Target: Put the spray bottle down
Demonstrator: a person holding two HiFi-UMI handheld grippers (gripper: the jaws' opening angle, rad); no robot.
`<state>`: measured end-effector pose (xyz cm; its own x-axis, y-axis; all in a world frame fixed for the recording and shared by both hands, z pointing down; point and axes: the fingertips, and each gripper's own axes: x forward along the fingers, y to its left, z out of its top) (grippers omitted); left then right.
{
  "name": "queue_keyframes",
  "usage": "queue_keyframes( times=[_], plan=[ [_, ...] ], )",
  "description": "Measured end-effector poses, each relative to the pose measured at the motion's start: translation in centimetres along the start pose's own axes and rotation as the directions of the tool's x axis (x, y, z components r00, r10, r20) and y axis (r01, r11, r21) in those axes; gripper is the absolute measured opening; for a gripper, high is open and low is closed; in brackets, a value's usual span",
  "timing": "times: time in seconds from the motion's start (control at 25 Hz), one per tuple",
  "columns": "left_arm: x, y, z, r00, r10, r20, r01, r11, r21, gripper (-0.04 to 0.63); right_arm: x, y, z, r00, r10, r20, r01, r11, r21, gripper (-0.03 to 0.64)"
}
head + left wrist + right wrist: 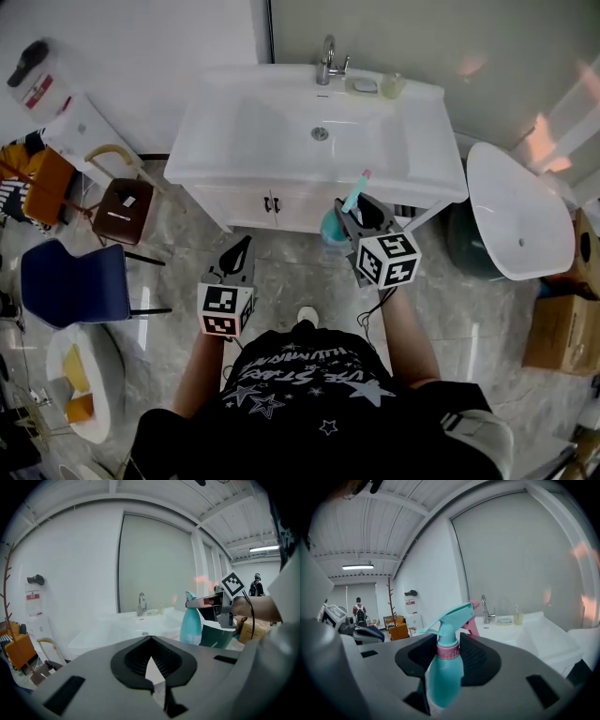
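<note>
One view alone shows right gripper [446,665] jaws clamping the spray bottle [445,681].

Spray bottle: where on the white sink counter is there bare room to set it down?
Bare: the counter strip left of the basin, and the strip right of it. Crowded: the back ledge right of the faucet, with soap dish and cup.

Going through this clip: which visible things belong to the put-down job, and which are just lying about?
Job: spray bottle, clamped in the right tongs; white sink counter ahead, a likely landing spot.
Lying about: faucet, soap dish, blue chair, brown stool, cardboard box.
</note>
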<state>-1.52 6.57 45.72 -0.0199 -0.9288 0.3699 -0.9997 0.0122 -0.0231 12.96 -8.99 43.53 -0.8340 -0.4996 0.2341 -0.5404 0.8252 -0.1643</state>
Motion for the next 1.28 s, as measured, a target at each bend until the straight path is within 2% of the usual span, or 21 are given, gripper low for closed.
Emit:
queue_keyframes(
  times=[0.6,0.88,1.28],
  plan=[
    [7.5,3.9,2.3,1.000,0.014,0.001,-0.014,1.000,-0.016,0.015,7.5,-4.2,2.1,0.999,0.026,-0.028,-0.027,1.000,-0.015,0.161],
    [13.6,8.4,3.5,1.000,-0.021,-0.003,0.021,1.000,-0.019,0.015,13.8,-6.4,3.7,0.999,-0.004,-0.036,0.003,1.000,-0.027,0.161],
    [23.0,17.6,7.5,0.999,-0.050,0.002,0.050,0.999,-0.019,0.015,26.1,-8.1,6.7,0.999,-0.002,-0.052,-0.002,0.998,-0.066,0.161]
  ],
)
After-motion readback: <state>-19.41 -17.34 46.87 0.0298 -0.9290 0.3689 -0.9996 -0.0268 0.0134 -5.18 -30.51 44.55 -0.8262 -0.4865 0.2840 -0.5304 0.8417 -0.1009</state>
